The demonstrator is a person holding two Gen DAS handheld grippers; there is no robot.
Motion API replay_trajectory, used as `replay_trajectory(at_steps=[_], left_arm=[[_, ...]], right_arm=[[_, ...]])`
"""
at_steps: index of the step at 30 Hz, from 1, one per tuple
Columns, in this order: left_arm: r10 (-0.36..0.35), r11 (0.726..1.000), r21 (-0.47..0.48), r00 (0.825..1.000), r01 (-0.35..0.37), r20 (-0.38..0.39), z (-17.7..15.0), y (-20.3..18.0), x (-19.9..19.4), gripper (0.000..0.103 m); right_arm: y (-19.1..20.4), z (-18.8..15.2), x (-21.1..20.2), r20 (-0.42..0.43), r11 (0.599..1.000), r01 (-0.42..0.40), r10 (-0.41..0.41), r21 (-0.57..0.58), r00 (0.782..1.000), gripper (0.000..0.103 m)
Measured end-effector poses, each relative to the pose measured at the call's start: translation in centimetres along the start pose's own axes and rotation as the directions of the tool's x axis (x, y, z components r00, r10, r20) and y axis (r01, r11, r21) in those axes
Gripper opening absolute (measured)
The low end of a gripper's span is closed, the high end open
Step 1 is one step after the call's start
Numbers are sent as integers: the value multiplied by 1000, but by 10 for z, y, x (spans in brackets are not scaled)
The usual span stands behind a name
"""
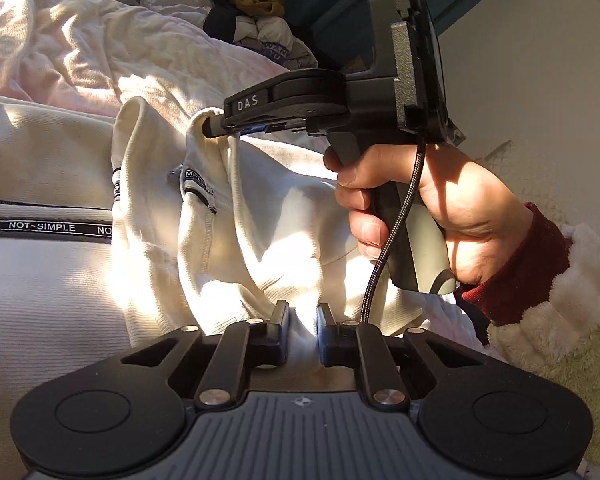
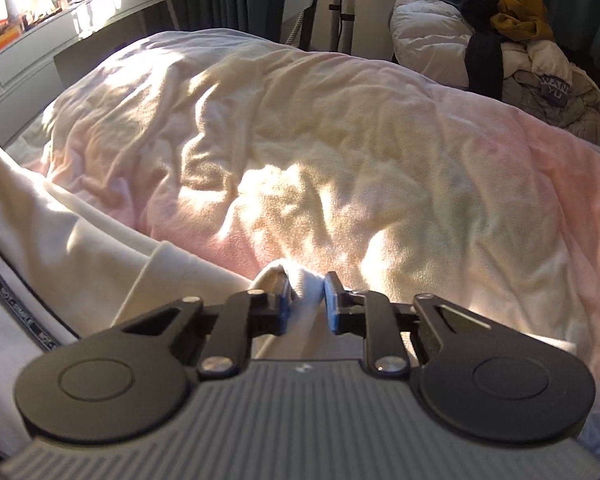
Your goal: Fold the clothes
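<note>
- Cream sweatshirt (image 1: pixel 236 216) with a black "NOT-SIMPLE" band lies spread on the bed, on a rumpled pale pink blanket (image 2: pixel 340 152).
- My left tool (image 1: pixel 303 320) is pressed onto a fold of the sweatshirt at its near edge, cloth bunched between the blue pads.
- My right tool (image 2: pixel 308 296) pinches another cream fold; in the left wrist view its tip meets the sweatshirt near the collar.
- My right hand (image 1: pixel 440 216) grips the handle, in a dark red cuff under a fleecy sleeve.
- Heaped clothes (image 2: pixel 532 60) sit beyond the bed's far corner.
</note>
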State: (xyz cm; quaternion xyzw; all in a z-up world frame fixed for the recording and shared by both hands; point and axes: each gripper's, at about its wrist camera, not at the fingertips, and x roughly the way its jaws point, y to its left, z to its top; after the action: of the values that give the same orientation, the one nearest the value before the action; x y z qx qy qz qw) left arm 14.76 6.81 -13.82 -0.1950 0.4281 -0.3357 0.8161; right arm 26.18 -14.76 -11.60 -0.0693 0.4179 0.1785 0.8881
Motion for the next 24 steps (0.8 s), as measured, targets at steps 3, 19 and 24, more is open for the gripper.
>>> replay_trajectory(at_steps=[3, 19, 24], left_arm=[[-21, 1000, -23, 999, 22, 35, 5, 0, -16, 11], [90, 981, -178, 995, -81, 44, -2, 30, -65, 11], [104, 976, -189, 994, -105, -13, -5, 40, -50, 12]], right_arm=[[1, -1, -19, 46, 999, 35, -35, -5, 998, 12], [59, 0, -1, 80, 999, 22, -19, -44, 997, 12], [53, -12, 8, 93, 1000, -7, 8, -17, 996, 13]])
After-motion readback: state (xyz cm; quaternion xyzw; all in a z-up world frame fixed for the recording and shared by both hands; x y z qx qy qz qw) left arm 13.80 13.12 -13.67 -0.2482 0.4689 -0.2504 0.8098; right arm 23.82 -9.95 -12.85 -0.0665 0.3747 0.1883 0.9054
